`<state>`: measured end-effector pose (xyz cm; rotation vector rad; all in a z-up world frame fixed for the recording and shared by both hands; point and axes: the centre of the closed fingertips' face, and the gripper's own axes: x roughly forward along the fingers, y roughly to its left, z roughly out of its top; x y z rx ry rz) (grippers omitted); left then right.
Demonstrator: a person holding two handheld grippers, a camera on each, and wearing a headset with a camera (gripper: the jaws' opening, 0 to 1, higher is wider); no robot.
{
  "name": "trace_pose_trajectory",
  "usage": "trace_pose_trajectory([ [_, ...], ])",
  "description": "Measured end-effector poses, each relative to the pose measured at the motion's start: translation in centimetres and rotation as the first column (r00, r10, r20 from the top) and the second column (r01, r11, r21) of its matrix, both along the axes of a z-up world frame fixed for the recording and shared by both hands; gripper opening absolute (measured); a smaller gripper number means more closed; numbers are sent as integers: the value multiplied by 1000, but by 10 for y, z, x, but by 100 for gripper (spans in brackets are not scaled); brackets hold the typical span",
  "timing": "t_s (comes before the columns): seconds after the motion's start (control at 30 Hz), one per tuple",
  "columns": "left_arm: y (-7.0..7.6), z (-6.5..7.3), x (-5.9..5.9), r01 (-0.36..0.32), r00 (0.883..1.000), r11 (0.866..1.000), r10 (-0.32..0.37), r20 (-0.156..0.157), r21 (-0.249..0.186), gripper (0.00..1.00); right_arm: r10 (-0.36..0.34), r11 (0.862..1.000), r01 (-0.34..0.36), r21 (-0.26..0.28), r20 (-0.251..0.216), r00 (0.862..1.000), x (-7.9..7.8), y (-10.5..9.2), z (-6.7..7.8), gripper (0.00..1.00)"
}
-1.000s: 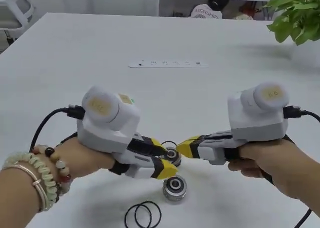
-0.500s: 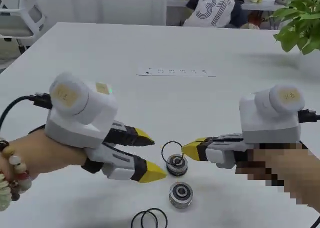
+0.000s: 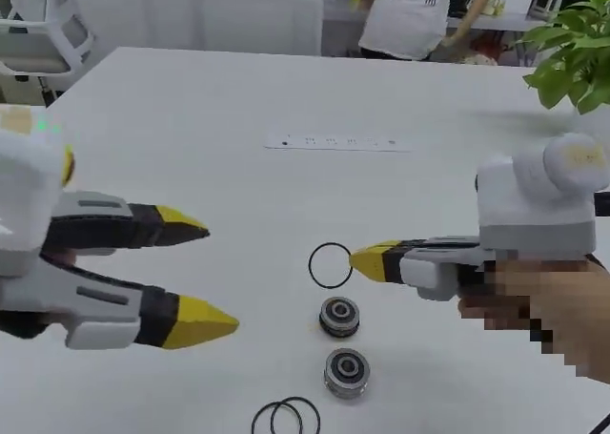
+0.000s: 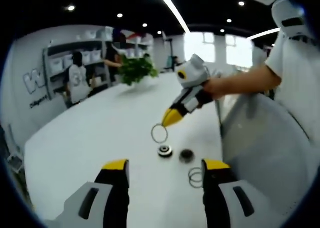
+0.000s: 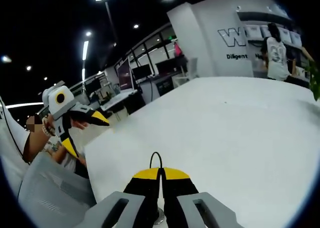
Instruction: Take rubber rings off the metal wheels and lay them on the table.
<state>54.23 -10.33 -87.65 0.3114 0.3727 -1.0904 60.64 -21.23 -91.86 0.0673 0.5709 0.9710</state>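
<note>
Tabletop (image 3: 191,100): right gripper (image 3: 355,259) pinches ring (image 3: 309,265); left gripper (image 3: 219,277) cropped.

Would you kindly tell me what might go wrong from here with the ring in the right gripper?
The right gripper pinches the rubber ring only at its edge, so it may slip and drop early. It hangs close to the nearest wheel and might land on it. The left gripper is open, steadying nothing.
</note>
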Motion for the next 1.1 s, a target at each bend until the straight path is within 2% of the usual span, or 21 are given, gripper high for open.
trace_pose_trajectory([
  [0.1,12,5,-7,-28,999,1000,28,15,-1,60,7,1000,-7,9,6,1000,-3,2,6,0],
  [0.23,24,2,-17,-45,999,999,44,17,11,60,20,1000,-20,20,16,1000,-9,7,15,0],
  [0.47,47,-18,-32,-104,994,994,104,-11,38,61,58,998,-59,27,30,998,-22,18,25,0],
  [0.77,62,-38,-46,-188,980,982,188,-63,0,63,113,993,-114,36,26,993,-39,33,31,0],
  [0.97,68,-48,-54,-222,972,975,219,-89,-21,64,164,986,-164,27,6,986,-52,46,25,0],
  [1.1,71,-53,-58,-239,967,971,236,-98,-20,65,189,982,-188,34,-11,982,-57,56,23,0],
])
